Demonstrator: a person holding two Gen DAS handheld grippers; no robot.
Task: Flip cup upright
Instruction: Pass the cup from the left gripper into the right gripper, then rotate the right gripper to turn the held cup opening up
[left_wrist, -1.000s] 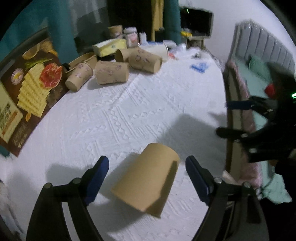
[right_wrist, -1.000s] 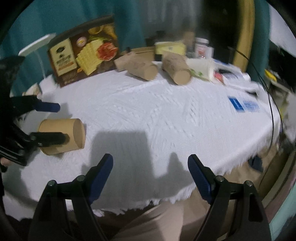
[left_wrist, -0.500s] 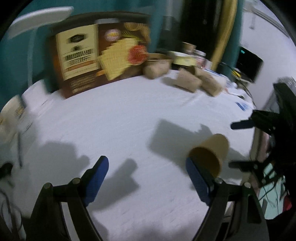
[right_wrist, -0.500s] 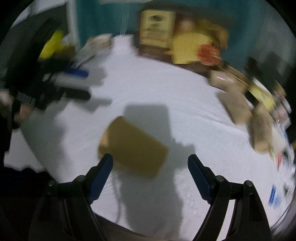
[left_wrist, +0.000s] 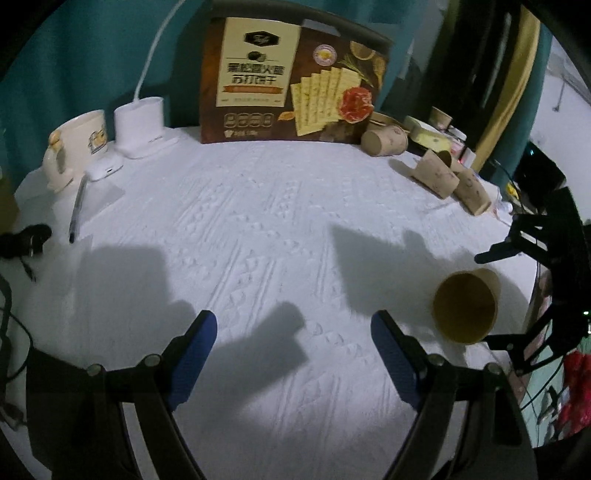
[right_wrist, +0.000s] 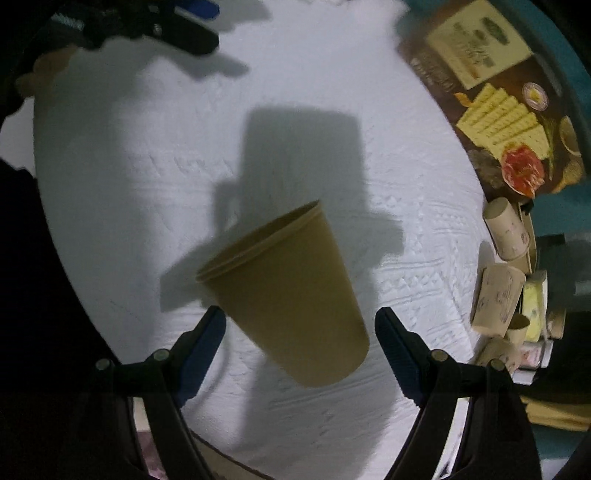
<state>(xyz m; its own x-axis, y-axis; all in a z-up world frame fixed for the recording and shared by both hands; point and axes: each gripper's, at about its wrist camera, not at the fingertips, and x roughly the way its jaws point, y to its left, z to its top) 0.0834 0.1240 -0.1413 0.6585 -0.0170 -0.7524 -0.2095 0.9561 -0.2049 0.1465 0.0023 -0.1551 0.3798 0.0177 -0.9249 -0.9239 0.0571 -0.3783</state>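
CUP: cup (right_wrist: 284, 291) lies on its side on bench (right_wrist: 110, 166), rim toward 10 o'clock | RIGHT: right tongs (right_wrist: 301, 350) wide open, straddling base, empty | LEFT: left tongs (left_wrist: 293, 354) wide open, empty, cup (left_wrist: 466, 307) at 3 o'clock | RISK: closing near tapered base may squeeze cup out; thin wall may crush.

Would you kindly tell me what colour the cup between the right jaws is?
Plain tan-brown, no print; the cup shows best in the right wrist view.

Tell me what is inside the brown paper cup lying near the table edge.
Looking into the cup's open mouth from the left wrist view, only its bare brown inner wall shows. The bottom is dark with shadow, so small contents there cannot be ruled out.
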